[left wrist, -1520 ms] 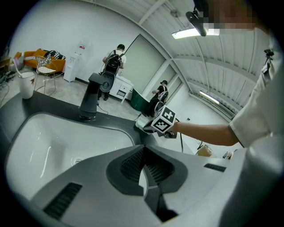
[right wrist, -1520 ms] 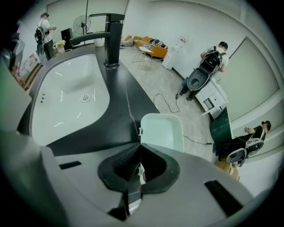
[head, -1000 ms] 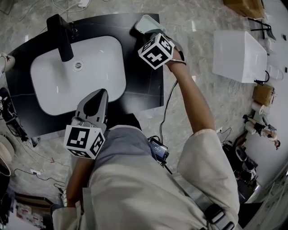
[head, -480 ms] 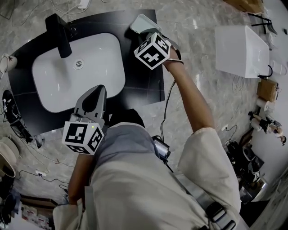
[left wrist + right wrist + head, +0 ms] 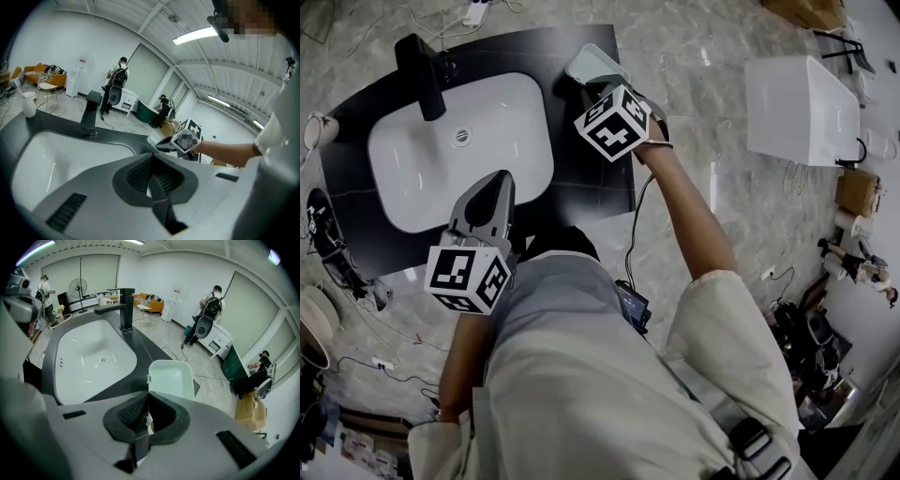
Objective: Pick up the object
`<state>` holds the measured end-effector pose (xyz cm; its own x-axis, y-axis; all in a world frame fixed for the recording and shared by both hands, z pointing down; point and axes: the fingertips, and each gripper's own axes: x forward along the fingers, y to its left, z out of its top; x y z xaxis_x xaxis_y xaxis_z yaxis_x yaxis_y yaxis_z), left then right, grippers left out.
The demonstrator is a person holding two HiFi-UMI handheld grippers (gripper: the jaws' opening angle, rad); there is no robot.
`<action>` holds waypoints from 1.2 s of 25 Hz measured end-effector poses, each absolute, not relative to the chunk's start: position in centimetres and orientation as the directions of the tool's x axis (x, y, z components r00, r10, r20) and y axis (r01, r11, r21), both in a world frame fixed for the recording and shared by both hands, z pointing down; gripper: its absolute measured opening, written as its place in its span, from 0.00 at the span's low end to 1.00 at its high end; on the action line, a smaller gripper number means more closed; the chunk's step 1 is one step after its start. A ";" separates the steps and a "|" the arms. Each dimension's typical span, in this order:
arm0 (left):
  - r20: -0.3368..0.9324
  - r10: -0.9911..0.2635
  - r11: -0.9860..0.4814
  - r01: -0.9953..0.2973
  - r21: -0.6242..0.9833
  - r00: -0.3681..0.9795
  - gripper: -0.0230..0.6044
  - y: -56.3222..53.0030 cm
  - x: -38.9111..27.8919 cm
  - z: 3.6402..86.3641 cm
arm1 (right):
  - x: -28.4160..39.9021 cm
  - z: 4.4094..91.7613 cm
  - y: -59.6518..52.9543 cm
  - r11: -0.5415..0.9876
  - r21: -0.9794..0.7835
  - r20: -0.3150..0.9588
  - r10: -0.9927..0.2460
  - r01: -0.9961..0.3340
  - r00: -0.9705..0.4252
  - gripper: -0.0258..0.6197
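Dark-padded fingers (image 5: 131, 414) of the right gripper (image 5: 148, 397) are pinched on the rim of a pale mint dish (image 5: 172, 378) at the right end of the black surface (image 5: 591, 178), beside the white basin (image 5: 459, 169). The left gripper (image 5: 151, 164) has its fingers pressed together on nothing, above the basin's near edge, well apart from the dish.
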<state>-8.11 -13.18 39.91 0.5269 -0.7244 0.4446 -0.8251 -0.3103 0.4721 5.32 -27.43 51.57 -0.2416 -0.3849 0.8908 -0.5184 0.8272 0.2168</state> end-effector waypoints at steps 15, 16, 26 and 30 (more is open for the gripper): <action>0.430 -0.759 -0.290 -0.845 0.450 0.489 0.04 -13.9 -7.1 38.8 | 6.1 49.6 -25.5 0.803 0.171 0.861 -0.404 -0.571 -0.309 0.06; 0.428 -0.761 -0.288 -0.845 0.450 0.488 0.04 -13.8 -7.0 38.8 | 6.1 49.3 -25.2 0.799 0.167 0.856 -0.408 -0.578 -0.317 0.06; 0.425 -0.768 -0.281 -0.849 0.447 0.479 0.04 -12.6 -6.5 38.7 | 6.9 48.5 -22.7 0.773 0.131 0.834 -0.425 -0.621 -0.352 0.06; 0.421 -0.769 -0.292 -0.850 0.438 0.481 0.04 -12.5 -6.3 38.5 | 7.3 48.0 -21.9 0.748 0.098 0.821 -0.433 -0.656 -0.372 0.06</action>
